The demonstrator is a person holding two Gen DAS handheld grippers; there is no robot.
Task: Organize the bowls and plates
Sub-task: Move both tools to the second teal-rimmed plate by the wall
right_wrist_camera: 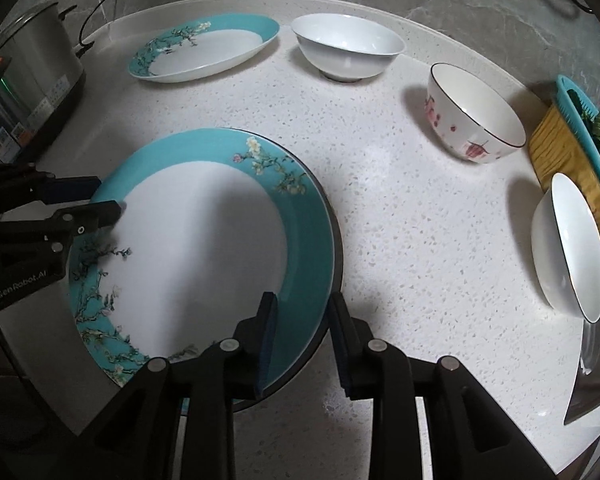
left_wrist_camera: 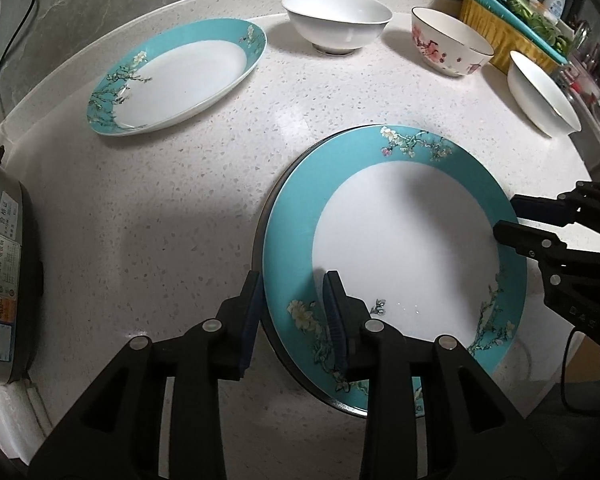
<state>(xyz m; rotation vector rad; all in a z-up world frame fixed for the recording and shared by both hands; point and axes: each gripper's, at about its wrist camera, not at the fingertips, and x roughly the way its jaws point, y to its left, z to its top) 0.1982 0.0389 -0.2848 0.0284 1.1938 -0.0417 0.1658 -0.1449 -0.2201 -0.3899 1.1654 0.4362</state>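
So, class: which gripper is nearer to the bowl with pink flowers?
Right. The right gripper straddles the near plate's rim on the side facing the flowered bowl. The left gripper straddles the opposite rim, with the plate between it and the bowl.

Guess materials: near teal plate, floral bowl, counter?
Near teal plate: likely glazed porcelain; glossy white centre, printed blossom rim, soft reflections. Floral bowl: probably the same glazed ceramic, with thin dark rim line and pink decal. Counter: looks like polished speckled quartz or terrazzo-type stone; could be solid-surface composite.
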